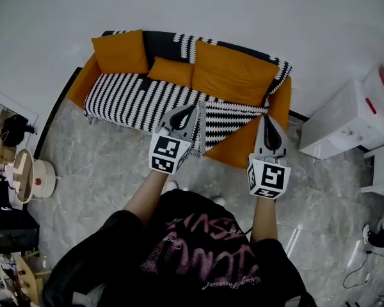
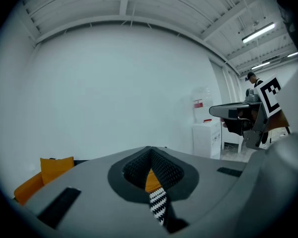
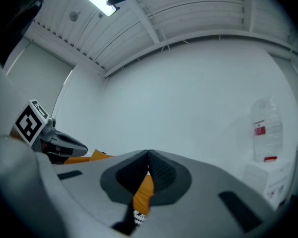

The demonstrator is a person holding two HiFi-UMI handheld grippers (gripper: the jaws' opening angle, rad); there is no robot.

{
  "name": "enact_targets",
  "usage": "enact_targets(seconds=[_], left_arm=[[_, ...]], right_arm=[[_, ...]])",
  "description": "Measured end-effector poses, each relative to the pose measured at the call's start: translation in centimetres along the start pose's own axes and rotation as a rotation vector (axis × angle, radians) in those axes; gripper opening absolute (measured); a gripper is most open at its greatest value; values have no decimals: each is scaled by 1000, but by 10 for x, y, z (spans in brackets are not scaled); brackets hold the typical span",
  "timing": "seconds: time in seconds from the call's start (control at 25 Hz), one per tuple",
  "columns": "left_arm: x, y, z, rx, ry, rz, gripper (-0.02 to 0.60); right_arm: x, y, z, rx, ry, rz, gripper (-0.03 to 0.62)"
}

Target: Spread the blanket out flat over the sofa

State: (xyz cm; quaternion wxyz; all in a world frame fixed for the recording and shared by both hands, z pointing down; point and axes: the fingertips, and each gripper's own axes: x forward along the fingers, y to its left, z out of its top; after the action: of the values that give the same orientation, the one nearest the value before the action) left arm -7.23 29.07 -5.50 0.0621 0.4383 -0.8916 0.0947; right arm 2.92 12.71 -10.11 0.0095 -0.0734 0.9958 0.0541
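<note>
An orange sofa (image 1: 240, 147) stands against the white wall with several orange cushions (image 1: 232, 72). A black-and-white zigzag blanket (image 1: 134, 98) covers its seat on the left and runs slantwise toward the right arm, so the front right of the seat is bare. My left gripper (image 1: 193, 109) is shut at a fringed edge of the blanket near the seat's middle. My right gripper (image 1: 267, 118) is shut where the slanted edge ends by the right arm. Striped cloth (image 2: 158, 202) shows below the left gripper's (image 2: 150, 152) closed jaws. A little of it also shows under the right gripper (image 3: 148, 155).
A white water dispenser (image 1: 345, 117) stands right of the sofa. A small round stand (image 1: 31, 174) and dark clutter sit at the left edge. Cables (image 1: 371, 261) lie on the marble floor at lower right. A person stands in the far background (image 2: 252, 79).
</note>
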Motion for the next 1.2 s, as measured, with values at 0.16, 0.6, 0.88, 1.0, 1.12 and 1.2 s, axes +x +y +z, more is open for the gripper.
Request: enact_targets(seconds=[0.16,0.6,0.88,1.0,1.12,1.2], left_arm=[[-4,-7,-1,15,27,33,9],[2,-4,8,5,21,75,9],[22,7,6,0,10,58,9],[36,18,0,-10,6,51,9],[53,40,-3,-43,-14,66,9],[64,52,-4,-68,-22,73,9]], right_arm=[[-3,-15,-8,49,-11,13,20],[-2,-28,-8,53,-39,32,20],[18,-30,-11,44,-42,24,20],[35,-29,-19,40,-24,16,20],[53,-28,-25,29,-13,6,20],[64,-28,-31,25,-2,3,20]])
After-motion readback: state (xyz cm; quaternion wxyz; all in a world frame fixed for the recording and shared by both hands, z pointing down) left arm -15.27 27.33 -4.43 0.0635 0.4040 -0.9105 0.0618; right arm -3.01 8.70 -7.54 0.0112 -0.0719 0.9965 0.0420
